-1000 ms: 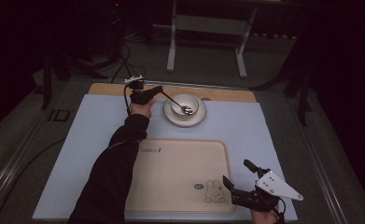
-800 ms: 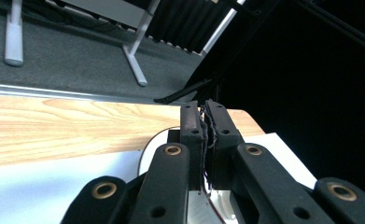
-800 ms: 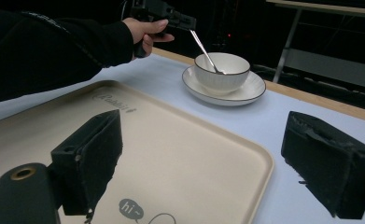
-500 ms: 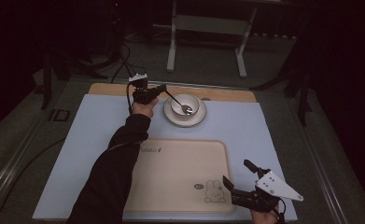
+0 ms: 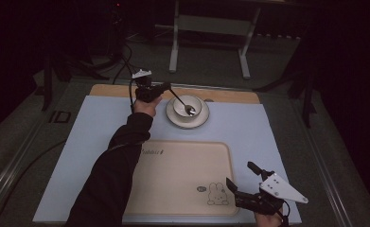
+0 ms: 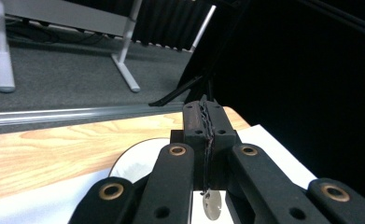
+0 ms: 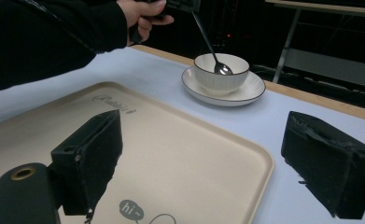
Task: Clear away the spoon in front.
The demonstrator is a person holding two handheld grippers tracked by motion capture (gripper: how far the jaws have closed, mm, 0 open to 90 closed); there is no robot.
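The left gripper [image 5: 166, 88], upper centre of the high view, pinches a spoon [image 5: 180, 102] whose tip sits in the bowl [image 5: 188, 107] on a plate [image 5: 173, 118]. The right gripper [image 5: 243, 181], lower right, is spread wide beside the tray [image 5: 173, 179].
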